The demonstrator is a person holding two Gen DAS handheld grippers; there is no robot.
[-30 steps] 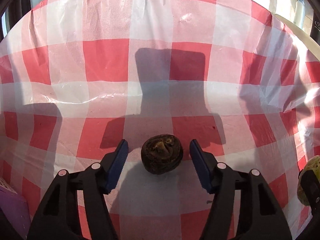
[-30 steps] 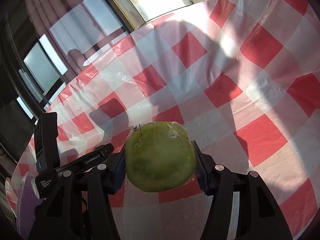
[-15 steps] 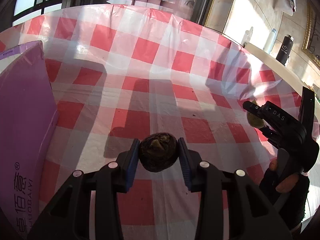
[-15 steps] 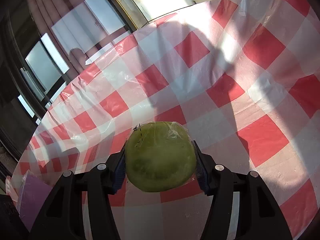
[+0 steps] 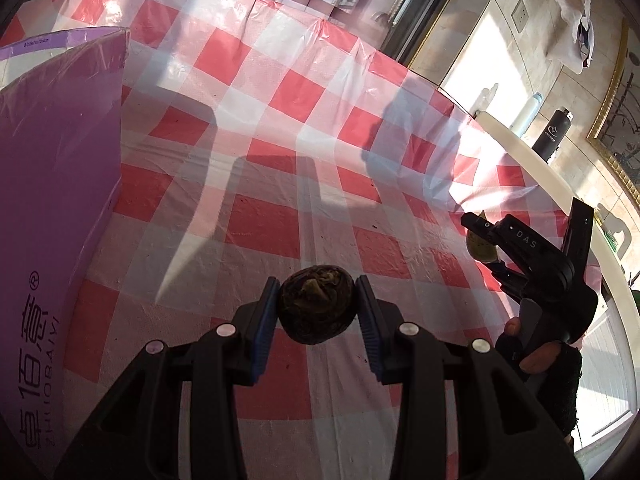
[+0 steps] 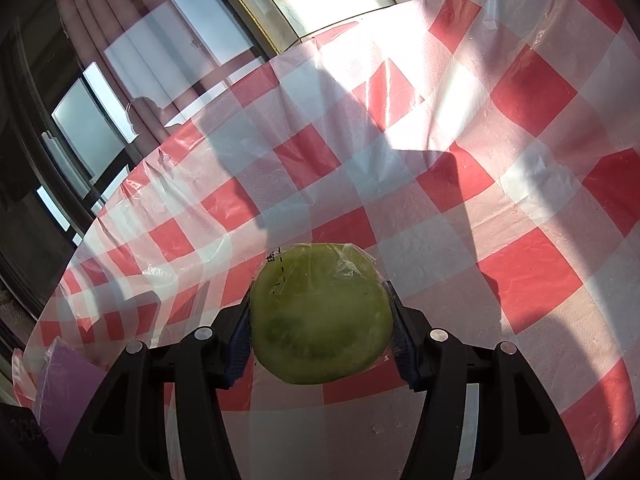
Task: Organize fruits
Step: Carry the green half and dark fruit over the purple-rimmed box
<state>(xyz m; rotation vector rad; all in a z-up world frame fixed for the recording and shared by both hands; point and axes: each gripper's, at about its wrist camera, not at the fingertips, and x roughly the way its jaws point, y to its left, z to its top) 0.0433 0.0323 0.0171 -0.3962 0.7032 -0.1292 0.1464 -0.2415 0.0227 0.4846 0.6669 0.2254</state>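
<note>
Fruits were mid-carry: left gripper (image 5: 318, 312) pinched a dark fruit (image 5: 317, 309), right gripper (image 6: 320, 320) clamped a wrapped green fruit (image 6: 320, 314); next probably the purple box (image 5: 56, 208).

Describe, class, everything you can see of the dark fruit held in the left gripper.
The dark fruit is round and brownish-black, with a rough, wrinkled skin and a paler, dried tuft at the middle of the face toward the camera. It sits clamped between the two blue-padded fingers of the left gripper, which press on its sides. It looks held above the checked tablecloth; contact below is hidden.
</note>
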